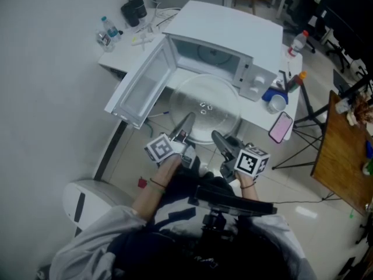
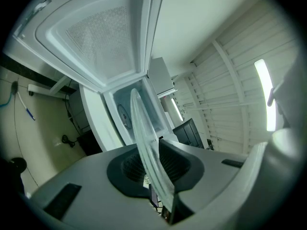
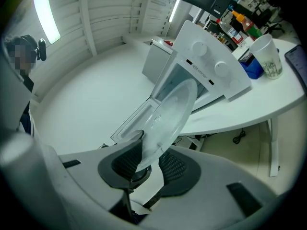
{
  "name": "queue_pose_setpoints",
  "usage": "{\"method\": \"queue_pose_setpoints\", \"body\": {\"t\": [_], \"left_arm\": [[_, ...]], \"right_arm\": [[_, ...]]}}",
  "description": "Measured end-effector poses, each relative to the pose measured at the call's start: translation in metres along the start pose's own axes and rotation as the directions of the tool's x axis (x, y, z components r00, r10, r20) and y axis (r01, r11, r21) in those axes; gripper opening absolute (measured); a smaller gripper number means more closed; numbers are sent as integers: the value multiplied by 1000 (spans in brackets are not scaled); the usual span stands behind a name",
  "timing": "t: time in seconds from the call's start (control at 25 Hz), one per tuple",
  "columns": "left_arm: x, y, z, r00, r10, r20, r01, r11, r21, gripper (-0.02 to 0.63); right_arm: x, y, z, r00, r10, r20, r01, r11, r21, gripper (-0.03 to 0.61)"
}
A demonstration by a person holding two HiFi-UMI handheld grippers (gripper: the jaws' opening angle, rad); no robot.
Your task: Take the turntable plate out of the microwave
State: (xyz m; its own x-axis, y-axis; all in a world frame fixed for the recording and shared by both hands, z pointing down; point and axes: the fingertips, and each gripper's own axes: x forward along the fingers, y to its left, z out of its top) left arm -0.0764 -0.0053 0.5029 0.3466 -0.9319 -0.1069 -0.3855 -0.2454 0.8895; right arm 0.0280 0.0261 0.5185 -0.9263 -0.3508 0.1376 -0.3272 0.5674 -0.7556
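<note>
The clear glass turntable plate (image 1: 204, 107) hangs in front of the open white microwave (image 1: 227, 34), outside its cavity, held at its near rim from two sides. My left gripper (image 1: 187, 124) is shut on the plate's left near edge. In the left gripper view the plate (image 2: 146, 143) runs edge-on between the dark pads (image 2: 128, 169), the left gripper (image 2: 153, 169) clamped on it. My right gripper (image 1: 220, 140) is shut on the right near edge. The right gripper view shows the plate (image 3: 170, 116) tilted up out of the right gripper (image 3: 144, 162). The microwave door (image 1: 143, 83) swings wide to the left.
The microwave stands on a white table (image 1: 265, 118) with a cup (image 1: 278, 102), a pink phone (image 1: 281, 127) and a red-capped bottle (image 1: 297, 41) at its right. Bottles (image 1: 108, 31) and a black jug (image 1: 134, 7) stand back left. A wooden desk (image 1: 344, 156) is at the right.
</note>
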Motion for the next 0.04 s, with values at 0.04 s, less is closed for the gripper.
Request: {"method": "queue_pose_setpoints", "body": {"t": [0.04], "left_arm": [[0, 1, 1, 1000, 8, -1, -8, 1000, 15, 52]], "right_arm": [[0, 0, 0, 1000, 2, -2, -2, 1000, -5, 118]]}}
